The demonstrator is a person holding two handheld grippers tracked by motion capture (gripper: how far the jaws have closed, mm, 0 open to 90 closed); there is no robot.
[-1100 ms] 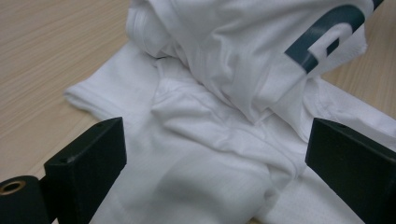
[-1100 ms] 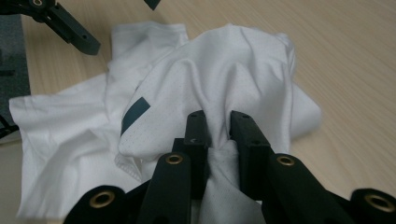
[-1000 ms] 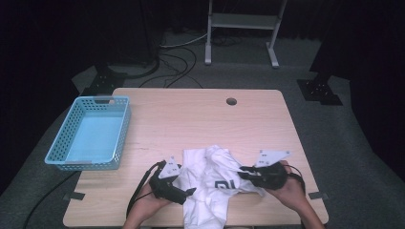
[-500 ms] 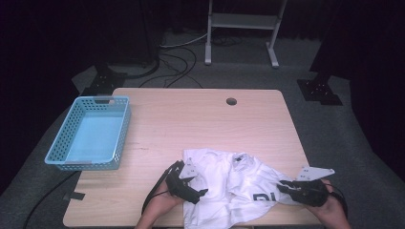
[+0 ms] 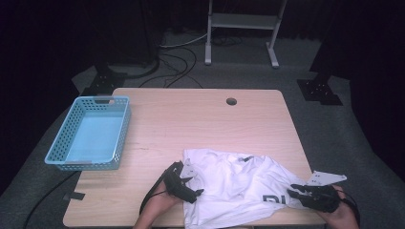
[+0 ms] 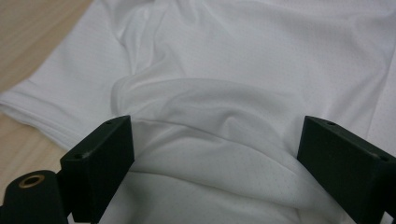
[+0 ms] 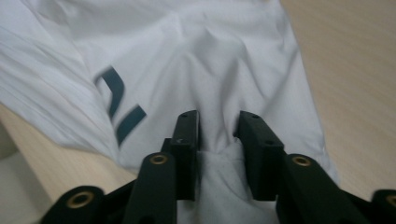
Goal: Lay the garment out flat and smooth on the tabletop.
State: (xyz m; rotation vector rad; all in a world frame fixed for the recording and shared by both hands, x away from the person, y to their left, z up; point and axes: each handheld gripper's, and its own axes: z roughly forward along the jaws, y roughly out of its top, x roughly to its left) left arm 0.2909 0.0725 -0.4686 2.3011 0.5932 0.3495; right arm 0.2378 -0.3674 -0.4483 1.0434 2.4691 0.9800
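A white shirt [image 5: 239, 186] with a dark printed mark [image 5: 273, 198] lies spread along the front edge of the wooden table [image 5: 191, 119]. My left gripper [image 5: 196, 193] rests at its left side. In the left gripper view the jaws [image 6: 215, 154] stand wide apart over a loose fold of the shirt [image 6: 233, 56]; they have just been closing a little. My right gripper [image 5: 293, 191] is at the shirt's right end. Its jaws [image 7: 218, 135] have just been opening, and a bunched ridge of the shirt [image 7: 187, 60] still sits between them beside the mark [image 7: 119, 105].
A blue plastic basket [image 5: 123, 133] stands at the table's left side with nothing in it. A small round hole [image 5: 231, 101] sits near the back edge. Cables and stand legs lie on the dark floor behind the table.
My right gripper has moved right and toward the front corner, drawing the shirt's right side out wider and flatter. Its jaws have parted. The left gripper has shifted only slightly.
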